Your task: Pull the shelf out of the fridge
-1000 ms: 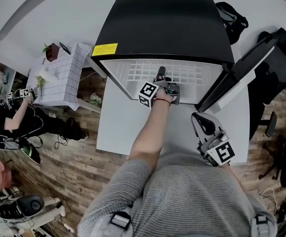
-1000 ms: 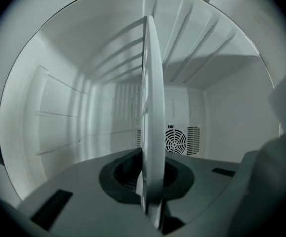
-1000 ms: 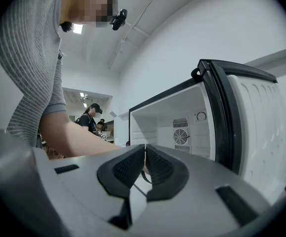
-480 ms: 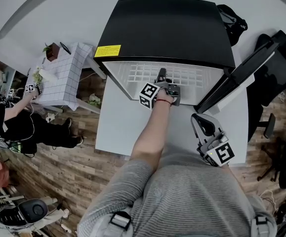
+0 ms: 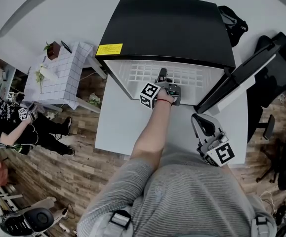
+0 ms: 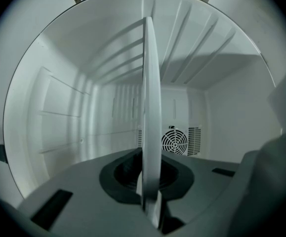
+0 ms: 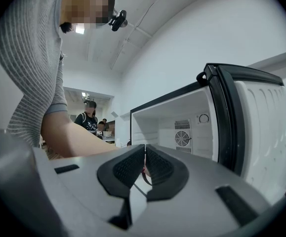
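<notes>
The left tongs (image 6: 151, 181) are clamped on the front edge of the white wire shelf (image 6: 151, 107). In the left gripper view that edge runs as a thin upright band straight between the pads. Past it lies the white interior of the fridge (image 5: 167, 28), with ribbed side walls and a round fan grille (image 6: 175, 141) on the back wall.

From the head view, the shelf sits partly drawn out of the open front, and its grid shows below the black top. The person's bare forearm reaches in to it.

The right tongs (image 7: 144, 167) are closed with nothing between them. They are held low and well apart from the shelf, near the person's body.

The fridge door (image 5: 241, 75) stands swung open to the right. The fridge rests on a white tabletop (image 5: 118, 127).
</notes>
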Demonstrator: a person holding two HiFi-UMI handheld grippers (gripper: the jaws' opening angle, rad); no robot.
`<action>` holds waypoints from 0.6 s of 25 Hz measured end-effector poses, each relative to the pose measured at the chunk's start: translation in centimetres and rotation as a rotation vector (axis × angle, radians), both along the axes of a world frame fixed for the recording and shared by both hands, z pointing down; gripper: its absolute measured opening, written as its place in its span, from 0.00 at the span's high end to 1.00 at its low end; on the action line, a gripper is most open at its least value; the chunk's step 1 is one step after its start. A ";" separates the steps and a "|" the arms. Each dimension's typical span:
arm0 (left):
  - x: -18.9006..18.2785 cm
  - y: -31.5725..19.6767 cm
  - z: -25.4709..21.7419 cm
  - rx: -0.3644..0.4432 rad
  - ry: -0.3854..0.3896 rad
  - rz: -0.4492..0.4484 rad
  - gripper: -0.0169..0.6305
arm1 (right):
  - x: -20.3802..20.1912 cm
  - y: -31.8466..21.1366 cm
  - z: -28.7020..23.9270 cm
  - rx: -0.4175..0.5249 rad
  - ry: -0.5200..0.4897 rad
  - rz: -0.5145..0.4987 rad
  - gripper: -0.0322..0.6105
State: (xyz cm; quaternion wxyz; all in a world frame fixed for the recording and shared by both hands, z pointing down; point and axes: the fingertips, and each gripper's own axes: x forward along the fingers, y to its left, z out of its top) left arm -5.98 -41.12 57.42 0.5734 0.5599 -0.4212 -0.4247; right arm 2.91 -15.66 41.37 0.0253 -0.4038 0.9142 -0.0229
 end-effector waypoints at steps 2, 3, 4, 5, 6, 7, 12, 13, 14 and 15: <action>0.0 0.1 0.0 0.000 0.001 0.000 0.92 | 0.0 0.0 0.0 -0.002 0.002 -0.001 0.93; 0.0 0.1 0.0 0.001 0.003 0.000 0.92 | -0.1 0.1 0.0 -0.003 0.003 -0.001 0.93; 0.0 0.2 -0.1 0.002 0.005 0.000 0.92 | -0.1 0.1 0.0 -0.004 0.004 -0.001 0.93; 0.0 0.2 -0.1 0.001 0.008 0.000 0.92 | -0.1 0.1 -0.1 -0.003 0.004 -0.002 0.93; 0.0 0.3 -0.1 0.000 0.011 -0.001 0.92 | -0.2 0.2 -0.1 -0.001 0.004 -0.003 0.93; 0.0 0.4 -0.1 -0.001 0.013 0.000 0.92 | -0.2 0.3 -0.1 0.001 0.004 -0.005 0.93; -0.2 0.6 -0.2 -0.005 0.014 -0.007 0.93 | -0.5 0.1 -0.3 0.000 0.004 -0.009 0.93; -0.2 0.9 -0.2 0.000 0.014 -0.011 0.93 | -0.5 0.1 -0.2 -0.002 0.004 -0.008 0.93; -0.3 1.4 -0.2 0.006 0.015 -0.013 0.93 | -0.4 0.1 -0.2 -0.003 0.004 -0.007 0.93; -0.3 1.8 -0.1 0.010 0.016 -0.013 0.93 | -0.4 0.2 -0.1 -0.002 0.004 -0.007 0.93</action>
